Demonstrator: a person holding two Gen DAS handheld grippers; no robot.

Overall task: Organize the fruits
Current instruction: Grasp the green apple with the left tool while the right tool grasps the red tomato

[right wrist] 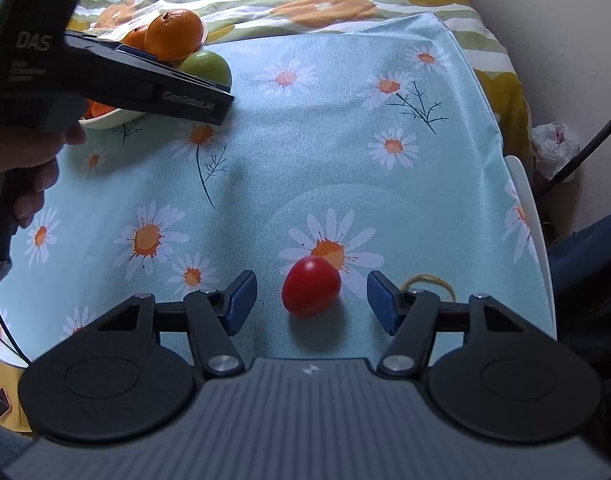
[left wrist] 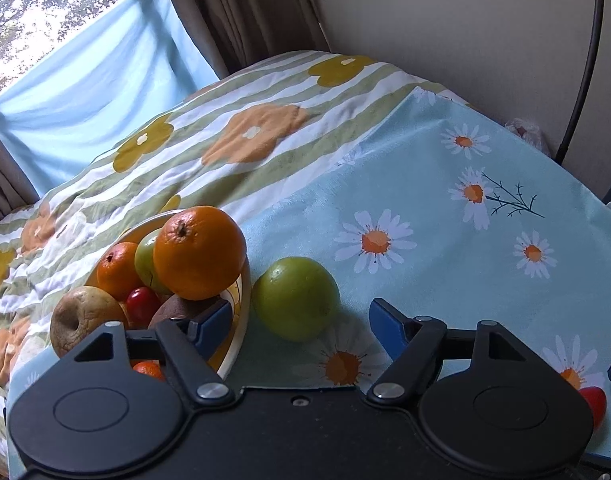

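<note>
left gripper: jaws apart, straddling round green apple beside heaped fruit bowl | right gripper: jaws apart, flanking glossy red tomato near daisy tablecloth's front edge, pads clear, ready to pinch

glossy red tomato, matt cotton daisy cloth, dimpled orange, smooth green apple

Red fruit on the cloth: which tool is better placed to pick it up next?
Right. The red fruit lies between the right tool's open fingers, which are not yet touching it. The left tool is over by the bowl, straddling the green apple.
</note>
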